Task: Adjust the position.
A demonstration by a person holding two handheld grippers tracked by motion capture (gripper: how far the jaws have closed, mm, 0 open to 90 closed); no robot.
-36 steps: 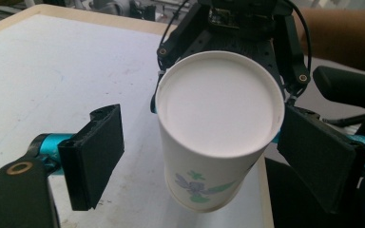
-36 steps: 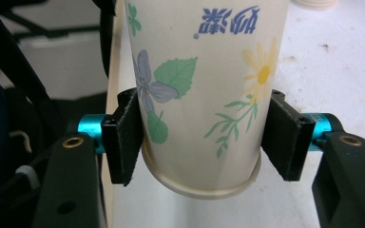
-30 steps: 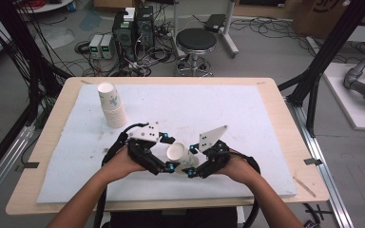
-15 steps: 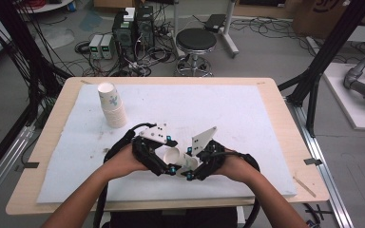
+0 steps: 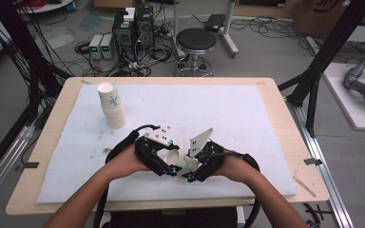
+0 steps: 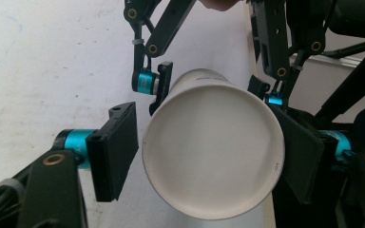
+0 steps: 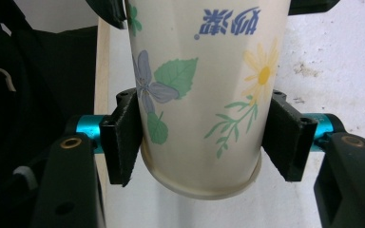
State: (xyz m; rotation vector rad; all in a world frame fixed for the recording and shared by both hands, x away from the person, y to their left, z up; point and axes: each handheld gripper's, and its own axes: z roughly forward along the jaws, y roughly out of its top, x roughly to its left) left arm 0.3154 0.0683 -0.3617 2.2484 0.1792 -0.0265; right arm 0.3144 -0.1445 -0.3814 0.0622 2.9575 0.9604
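The paper cup (image 7: 204, 95) carries blue printed characters, upside down in the right gripper view, just above its yellow flower (image 7: 261, 71); they are East Asian script and I cannot make them out. A small black mark near the cup's rim in the left gripper view is too tiny to read.

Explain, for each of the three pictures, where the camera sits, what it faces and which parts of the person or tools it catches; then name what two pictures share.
High view: above the person's side, looking down on the table; forearms, left gripper, right gripper, cup stack.
Left gripper view: rides the left gripper, facing the paper cup rim; right gripper beyond.
Right gripper view: rides the right gripper, clamped near the cup's base.
Shared: both gripper views show the same cup.
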